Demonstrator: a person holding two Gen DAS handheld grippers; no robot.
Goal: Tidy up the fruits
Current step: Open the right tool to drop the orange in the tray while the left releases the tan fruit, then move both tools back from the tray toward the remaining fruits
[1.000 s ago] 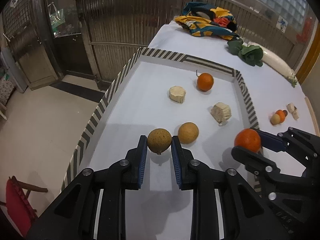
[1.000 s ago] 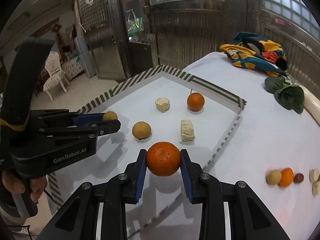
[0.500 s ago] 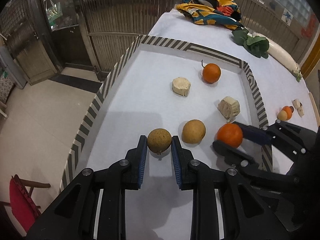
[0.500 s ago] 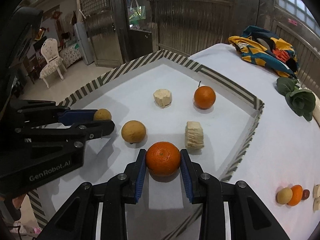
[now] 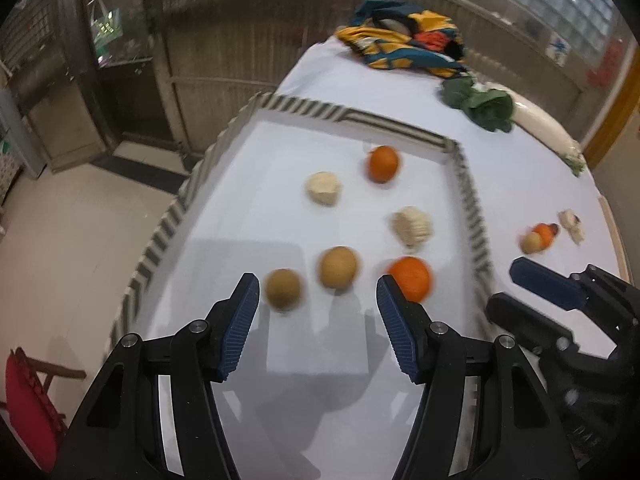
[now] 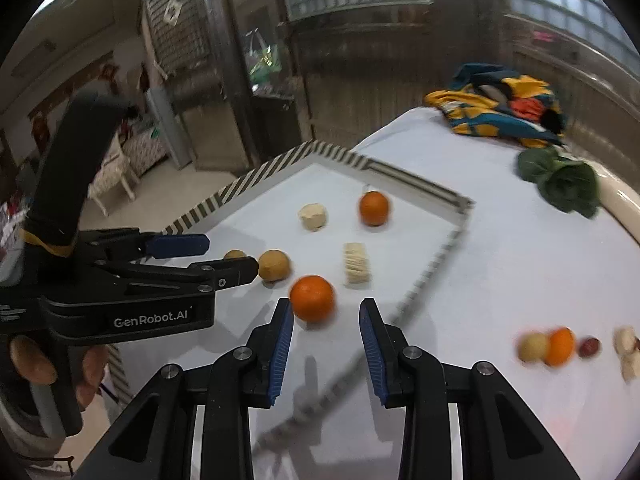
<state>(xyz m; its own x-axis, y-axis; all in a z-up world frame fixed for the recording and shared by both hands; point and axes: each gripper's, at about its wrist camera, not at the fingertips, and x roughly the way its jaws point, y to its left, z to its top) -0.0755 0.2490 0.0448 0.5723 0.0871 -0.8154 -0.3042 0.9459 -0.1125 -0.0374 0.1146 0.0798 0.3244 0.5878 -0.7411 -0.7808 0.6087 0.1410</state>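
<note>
Left wrist view: the left tool is now spread wide and holds nothing. A second ago it pinched the brown fruit, which now lies free on the white surface, inside the striped border, just before the left pad. The right tool is also spread; the big orange it carried sits released just beyond its pads. Past the big orange lie the tan fruit, two pale pieces, and farthest the small orange. Both placements seem finished. Outside the striped border, the small fruits probably wait next.
</note>
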